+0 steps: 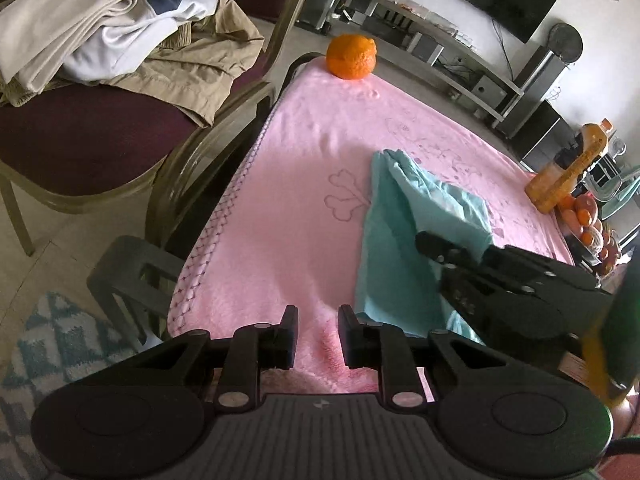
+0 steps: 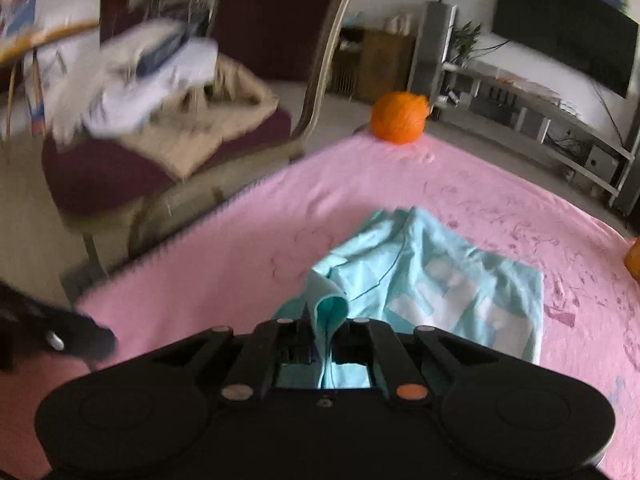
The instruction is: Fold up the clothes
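Shirt (image 2: pixel 436 280): thin teal knit with a white print, lying part-folded on the pink blanket (image 1: pixel 304 160), roughly mid-blanket on the side away from the chair (image 1: pixel 92 132). Reads as light, limp and non-slip on the fleece, so it should drag and crease rather than slide; nothing fragile. Right gripper (image 2: pixel 322 334) is pinched onto a bunched shirt edge, fabric rising between the jaws. Best holds look like hems or corners, not the middle, and a second pinch on the matching corner would keep the fold square. Left gripper (image 1: pixel 318 334) has its jaws apart with only blanket showing in the gap, holding nothing, parked just chair-side of the shirt. Orange (image 1: pixel 351 57) sits at the blanket's far edge, well clear of the shirt. Clothes pile (image 1: pixel 120 32) waits on the chair. Hard to read: right view is motion-blurred, the print is illegible, the shirt's near edge is hidden under the right gripper, and which part is pinched (sleeve or hem) I can't tell.
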